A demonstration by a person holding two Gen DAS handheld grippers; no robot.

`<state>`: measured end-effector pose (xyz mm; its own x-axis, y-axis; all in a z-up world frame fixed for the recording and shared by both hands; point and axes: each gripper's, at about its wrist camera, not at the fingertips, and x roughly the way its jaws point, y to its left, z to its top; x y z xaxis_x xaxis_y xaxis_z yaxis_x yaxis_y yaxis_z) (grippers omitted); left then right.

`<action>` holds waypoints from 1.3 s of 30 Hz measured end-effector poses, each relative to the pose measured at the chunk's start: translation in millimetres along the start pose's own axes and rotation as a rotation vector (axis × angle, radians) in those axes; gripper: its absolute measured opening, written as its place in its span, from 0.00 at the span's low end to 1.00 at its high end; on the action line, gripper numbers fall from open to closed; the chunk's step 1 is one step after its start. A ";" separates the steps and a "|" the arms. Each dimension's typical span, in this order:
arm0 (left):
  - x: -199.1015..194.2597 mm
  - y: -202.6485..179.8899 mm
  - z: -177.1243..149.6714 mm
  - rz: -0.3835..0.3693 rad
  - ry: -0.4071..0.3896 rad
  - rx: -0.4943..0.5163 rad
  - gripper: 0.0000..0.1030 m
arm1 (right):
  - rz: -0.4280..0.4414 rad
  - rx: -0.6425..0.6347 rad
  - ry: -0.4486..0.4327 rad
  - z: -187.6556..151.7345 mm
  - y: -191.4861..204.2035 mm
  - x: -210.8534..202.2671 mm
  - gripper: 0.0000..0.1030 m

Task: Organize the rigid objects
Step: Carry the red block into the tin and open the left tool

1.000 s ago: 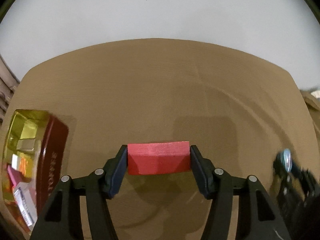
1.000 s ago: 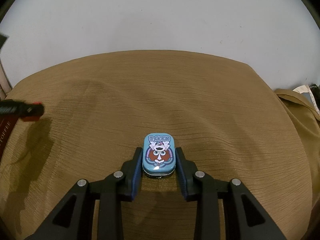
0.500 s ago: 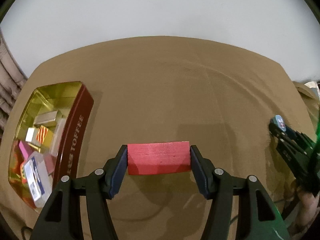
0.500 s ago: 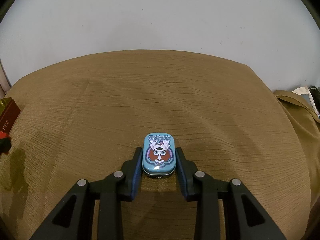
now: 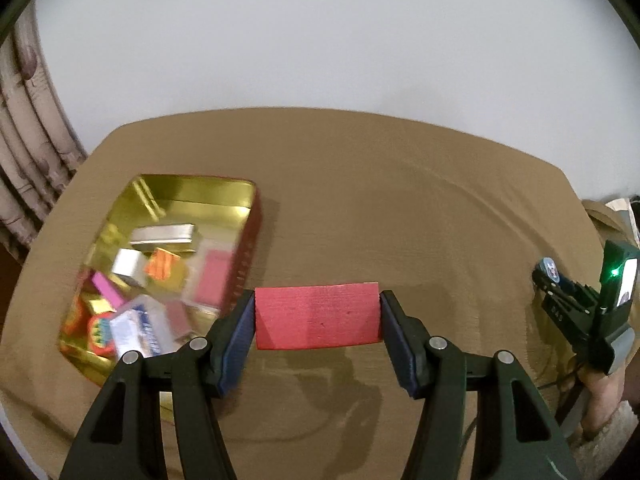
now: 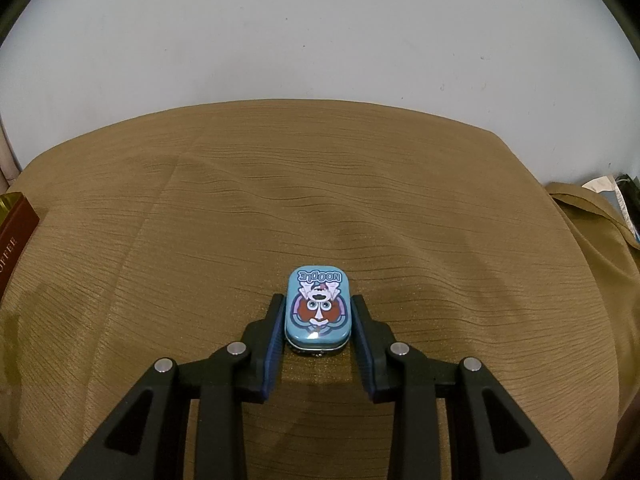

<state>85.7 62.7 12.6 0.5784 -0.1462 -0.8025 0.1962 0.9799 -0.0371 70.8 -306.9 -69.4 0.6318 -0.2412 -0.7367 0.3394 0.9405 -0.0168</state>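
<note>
Brown cloth covers the surface (image 5: 360, 200), where a gold tin (image 5: 192, 188) at left already holds several small boxes. Left tool (image 5: 317, 316) grips a red block (image 5: 317, 316); right tool (image 6: 319, 316) clamps a blue tin (image 6: 319, 304). Both remain to go in, I judge.

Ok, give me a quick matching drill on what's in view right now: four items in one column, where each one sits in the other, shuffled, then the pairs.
Items:
1. red block
2. blue Noodle tin
3. toffee tin
4. orange striped box

Places:
A. on the brown cloth, open, at the left
B. between the fingers of the right gripper
C. inside the gold-lined tin
D. between the fingers of the left gripper

Pairs: 1-D, 2-B, 3-A, 4-C
</note>
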 end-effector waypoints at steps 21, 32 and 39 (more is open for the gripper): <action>0.1 119.8 3.8 0.146 0.012 -0.151 0.55 | -0.007 -0.009 0.000 -0.1 5.5 1.4 0.32; 27.8 140.7 -10.6 0.149 0.069 -0.168 0.55 | -0.007 -0.016 -0.001 0.4 5.1 2.0 0.32; 44.1 148.4 -17.0 0.153 0.097 -0.171 0.55 | -0.011 -0.020 -0.001 0.2 6.9 3.0 0.32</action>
<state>126.9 204.0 -38.4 0.5107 0.0118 -0.8597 -0.0298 0.9995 -0.0040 75.3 -301.2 -71.6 0.6286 -0.2520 -0.7358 0.3323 0.9424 -0.0389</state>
